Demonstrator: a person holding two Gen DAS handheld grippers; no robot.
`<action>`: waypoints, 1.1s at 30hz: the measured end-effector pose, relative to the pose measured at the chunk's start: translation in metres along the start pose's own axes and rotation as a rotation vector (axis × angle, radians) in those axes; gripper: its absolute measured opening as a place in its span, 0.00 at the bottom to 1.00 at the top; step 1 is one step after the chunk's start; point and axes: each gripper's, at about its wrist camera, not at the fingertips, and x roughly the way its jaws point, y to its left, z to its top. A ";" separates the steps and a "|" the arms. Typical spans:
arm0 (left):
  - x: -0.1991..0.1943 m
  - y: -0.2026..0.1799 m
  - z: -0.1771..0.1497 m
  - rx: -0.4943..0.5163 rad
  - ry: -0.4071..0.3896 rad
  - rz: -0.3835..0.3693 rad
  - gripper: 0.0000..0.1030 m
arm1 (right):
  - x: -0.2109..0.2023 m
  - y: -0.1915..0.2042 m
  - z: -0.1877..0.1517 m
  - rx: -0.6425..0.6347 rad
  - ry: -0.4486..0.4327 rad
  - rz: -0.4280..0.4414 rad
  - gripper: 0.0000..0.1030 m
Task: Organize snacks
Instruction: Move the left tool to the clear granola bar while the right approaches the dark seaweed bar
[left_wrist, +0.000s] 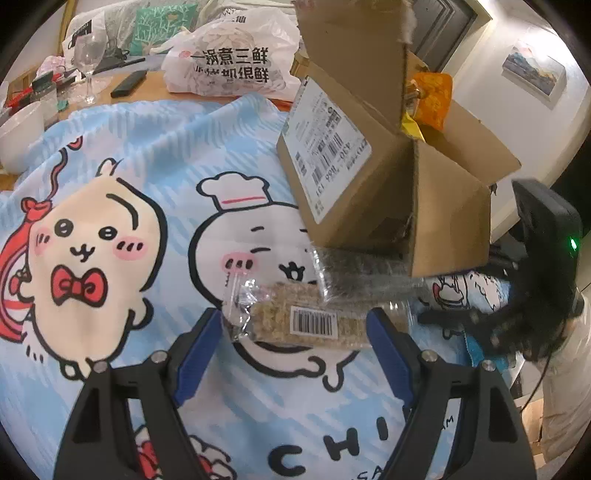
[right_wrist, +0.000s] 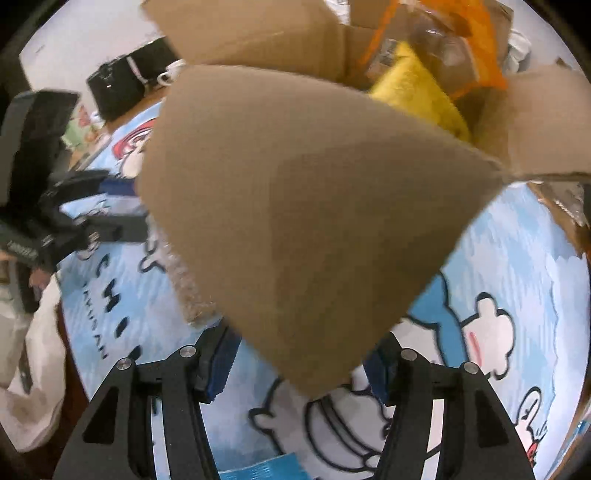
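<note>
A clear-wrapped grain snack bar (left_wrist: 299, 321) with a barcode label lies on the blue cartoon cloth (left_wrist: 147, 155), between the blue pads of my open left gripper (left_wrist: 295, 325). A second clear-wrapped dark bar (left_wrist: 354, 269) lies just behind it, against an open cardboard box (left_wrist: 369, 173). The box holds an orange packet (left_wrist: 432, 96) and a yellow packet (left_wrist: 412, 127). In the right wrist view, my open right gripper (right_wrist: 299, 365) sits low against a box flap (right_wrist: 295, 221); the orange packet (right_wrist: 443, 40) and yellow packet (right_wrist: 417, 88) show inside. The left gripper (right_wrist: 85, 218) appears at left.
A white printed plastic bag (left_wrist: 229, 62), a wine glass (left_wrist: 88, 59), a black remote (left_wrist: 127, 83) and a white bowl (left_wrist: 18, 136) stand on the wooden table beyond the cloth. My right gripper's black body (left_wrist: 535, 266) is at the box's right side.
</note>
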 end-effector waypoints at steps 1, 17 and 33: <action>0.001 0.001 0.002 0.000 0.003 -0.004 0.75 | 0.000 0.003 -0.001 -0.002 0.003 0.026 0.55; -0.004 0.001 0.003 0.005 -0.005 0.006 0.75 | -0.001 0.004 0.009 -0.055 -0.039 -0.043 0.53; -0.003 -0.002 -0.002 0.006 0.011 -0.002 0.75 | 0.003 0.027 0.009 -0.151 -0.010 0.016 0.39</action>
